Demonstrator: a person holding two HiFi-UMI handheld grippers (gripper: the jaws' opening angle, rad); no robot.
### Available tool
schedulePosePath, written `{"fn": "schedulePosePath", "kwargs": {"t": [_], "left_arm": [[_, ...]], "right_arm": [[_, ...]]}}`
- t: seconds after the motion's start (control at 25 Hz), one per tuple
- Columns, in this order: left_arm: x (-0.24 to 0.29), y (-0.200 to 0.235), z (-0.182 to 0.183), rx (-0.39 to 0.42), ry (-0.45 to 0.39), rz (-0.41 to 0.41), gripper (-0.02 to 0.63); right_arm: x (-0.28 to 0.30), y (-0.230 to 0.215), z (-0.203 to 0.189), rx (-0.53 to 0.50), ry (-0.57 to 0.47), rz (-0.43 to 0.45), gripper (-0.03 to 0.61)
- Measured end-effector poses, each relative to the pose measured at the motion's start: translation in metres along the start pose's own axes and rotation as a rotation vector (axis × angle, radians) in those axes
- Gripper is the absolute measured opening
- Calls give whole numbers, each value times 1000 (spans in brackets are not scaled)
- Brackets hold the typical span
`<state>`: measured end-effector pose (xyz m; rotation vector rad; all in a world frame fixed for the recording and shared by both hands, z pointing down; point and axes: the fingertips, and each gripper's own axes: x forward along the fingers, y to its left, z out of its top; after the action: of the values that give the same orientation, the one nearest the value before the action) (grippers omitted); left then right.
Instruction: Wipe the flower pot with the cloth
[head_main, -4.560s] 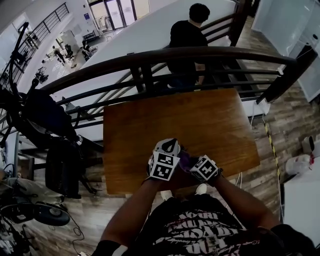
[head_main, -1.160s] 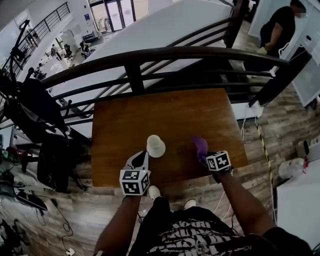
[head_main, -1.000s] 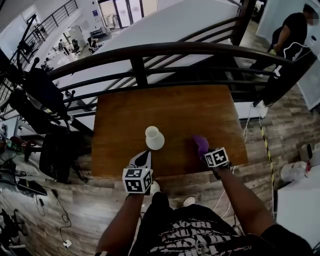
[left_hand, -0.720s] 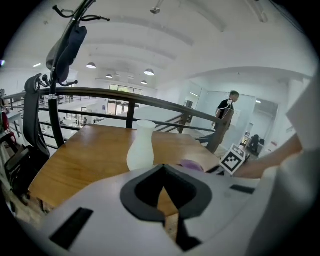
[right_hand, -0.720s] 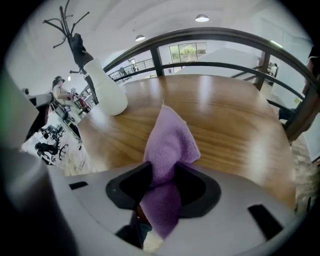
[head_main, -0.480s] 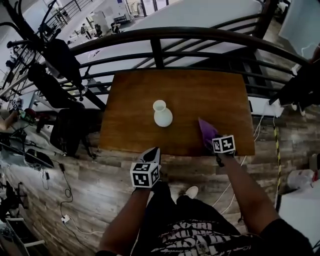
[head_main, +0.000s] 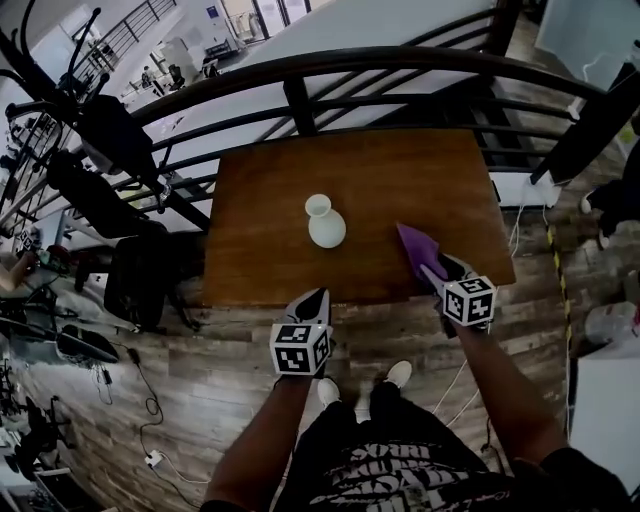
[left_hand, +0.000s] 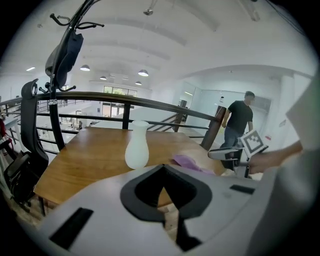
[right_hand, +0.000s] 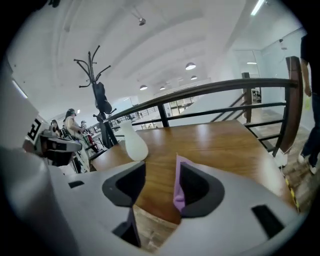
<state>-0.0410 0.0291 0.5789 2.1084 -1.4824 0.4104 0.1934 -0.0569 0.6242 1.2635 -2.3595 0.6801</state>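
Work surface: a brown wooden table (head_main: 380, 170) set against a dark curved railing (head_main: 400, 62), with wood-plank flooring (head_main: 190, 400) below its near edge. The flower pot (head_main: 325, 222), a white narrow-necked vessel, stands upright near the middle of the table, slightly toward the near edge, and nothing touches it. The cloth (head_main: 416, 247) is purple and lies on the table to the right of the pot and apart from it, close to the near right corner. The right gripper (head_main: 445, 272) reaches over that corner from the near side. Its jaws have just been opening and now stand wide apart; in the right gripper view a fold of the cloth lies along the inner face of the right-hand pad only, with bare table showing across the rest of the gap, so the cloth is not clamped. The left gripper (head_main: 312, 300) hangs off the table, over the floor just before the near edge, and points toward the pot. Its jaws are together at the tips with nothing between them. A person (left_hand: 239, 120) stands in the background beyond the railing.
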Motion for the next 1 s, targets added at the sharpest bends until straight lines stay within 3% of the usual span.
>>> {"fn": "schedulePosePath", "kwargs": {"t": [0.08, 0.2, 0.4, 0.72, 1.0], "left_arm": [[-7, -1, 4, 14, -19, -17, 0], [-23, 3, 3, 25, -54, -40, 0], [-48, 20, -13, 22, -83, -54, 0], [-93, 27, -22, -6, -163, -82, 0], [-99, 8, -25, -30, -184, -72, 0]], "right_arm": [[-18, 25, -9, -3, -16, -29, 111], [-37, 67, -23, -47, -42, -52, 17], [-52, 133, -30, -103, -113, -60, 0], [-87, 192, -24, -139, -188, -91, -1], [-93, 204, -27, -207, -189, -47, -2]]}}
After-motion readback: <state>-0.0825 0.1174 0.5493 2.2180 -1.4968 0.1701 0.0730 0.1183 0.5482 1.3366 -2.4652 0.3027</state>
